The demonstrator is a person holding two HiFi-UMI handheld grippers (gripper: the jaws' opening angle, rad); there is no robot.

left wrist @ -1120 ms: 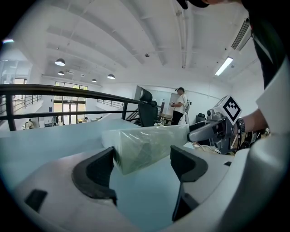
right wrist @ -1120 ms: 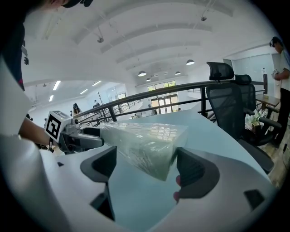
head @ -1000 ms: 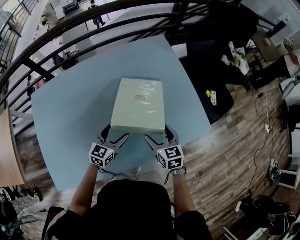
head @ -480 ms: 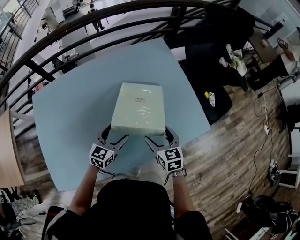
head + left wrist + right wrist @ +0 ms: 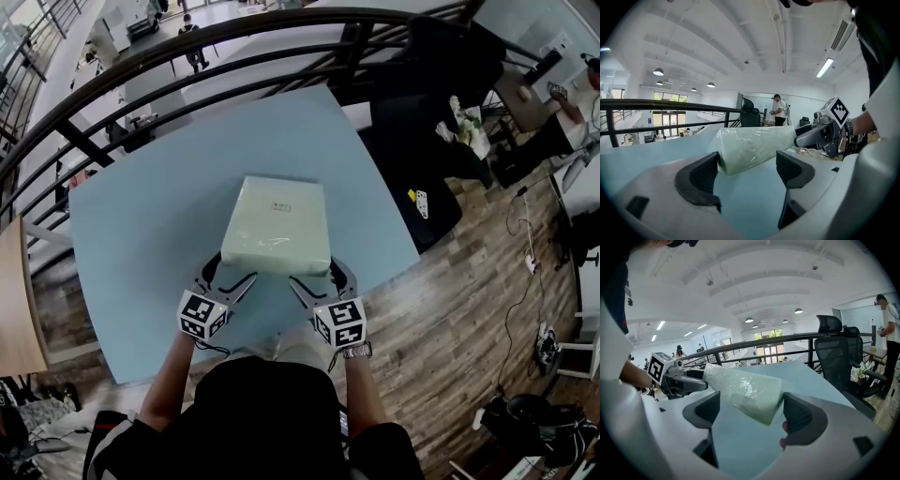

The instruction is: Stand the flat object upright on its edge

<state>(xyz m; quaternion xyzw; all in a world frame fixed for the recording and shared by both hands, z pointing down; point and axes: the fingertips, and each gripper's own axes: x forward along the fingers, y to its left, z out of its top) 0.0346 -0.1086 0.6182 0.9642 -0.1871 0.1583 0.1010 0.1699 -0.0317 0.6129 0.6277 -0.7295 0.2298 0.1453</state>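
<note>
Jaws apart, my left gripper [image 5: 230, 273] and right gripper [image 5: 316, 272] straddle the six o'clock corners of the flat box [image 5: 278, 221]; I reckon I'm at the tip-up, next needing an even lift toward twelve

No word or number could be read. A small printed label [image 5: 280, 207] sat on top of the wrapped box [image 5: 277, 234] just ahead of the left claw [image 5: 231, 270] and right claw [image 5: 316, 272], its print too small to read. A white card [image 5: 425, 198] far right of the right claw was also illegible. Both claws' cubes carried only square markers [image 5: 202, 313].
</note>
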